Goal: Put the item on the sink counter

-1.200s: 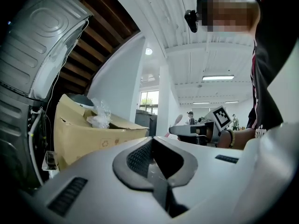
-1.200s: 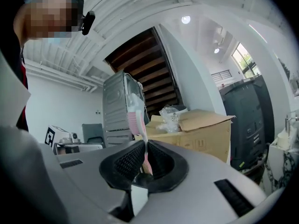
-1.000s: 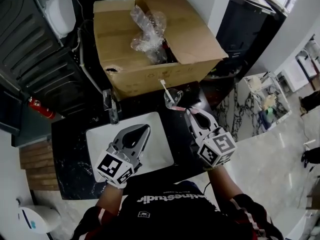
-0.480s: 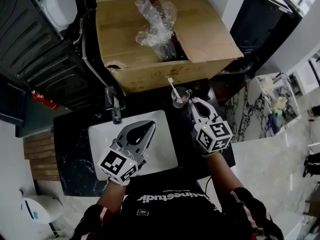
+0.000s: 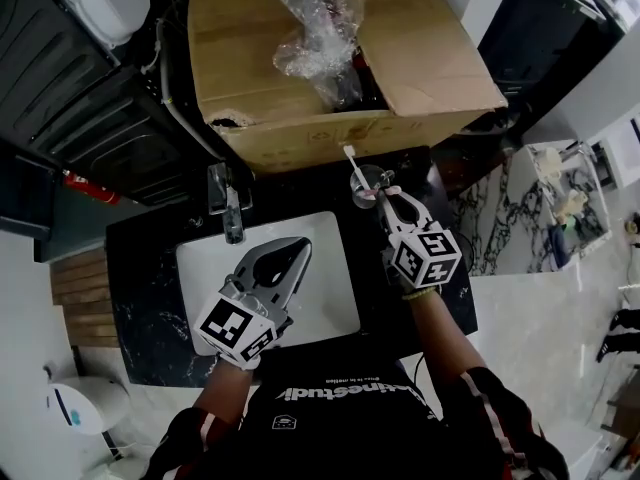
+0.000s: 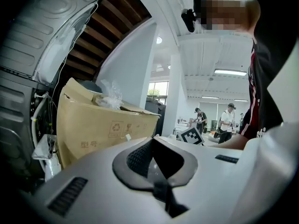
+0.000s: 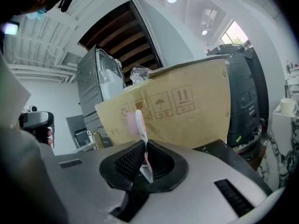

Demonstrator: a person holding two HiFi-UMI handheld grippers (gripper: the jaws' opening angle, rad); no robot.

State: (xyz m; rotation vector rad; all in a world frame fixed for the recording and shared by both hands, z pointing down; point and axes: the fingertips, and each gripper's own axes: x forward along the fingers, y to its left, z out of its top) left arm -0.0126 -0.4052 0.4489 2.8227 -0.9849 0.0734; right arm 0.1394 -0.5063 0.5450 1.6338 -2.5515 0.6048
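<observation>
The cardboard box (image 7: 196,101) carries a printed row of handling marks, among them an umbrella and a pair of upward arrows. From the left gripper view its other face (image 6: 93,125) shows a recycling mark and the characters 型号. The white print on the person's black shirt (image 5: 335,393) lies upside down and is too small to read surely. The toothbrush (image 7: 140,125) is slim, with a pink bristle head on a pink and white neck. It stands nearly upright, and the fingers (image 7: 128,160) of the right gripper (image 7: 145,149) are closed on its lower handle. In the head view the brush (image 5: 352,161) rises beside a clear cup (image 5: 368,180) that sits on the black bench (image 5: 150,288) at the foot of the box (image 5: 240,58). The right gripper (image 5: 385,196) reaches just to that cup; whether the brush's end is inside it I cannot tell. The left gripper (image 5: 293,253) hangs over the white sink (image 5: 200,278), near the faucet (image 5: 226,203). Its fingers (image 6: 140,155) are pressed together with nothing between them. Crumpled clear plastic (image 5: 320,38) sticks out of the open box. Compared with a second ago, the right gripper has drawn closer to the cup and the box, while the left has stayed over the basin.
</observation>
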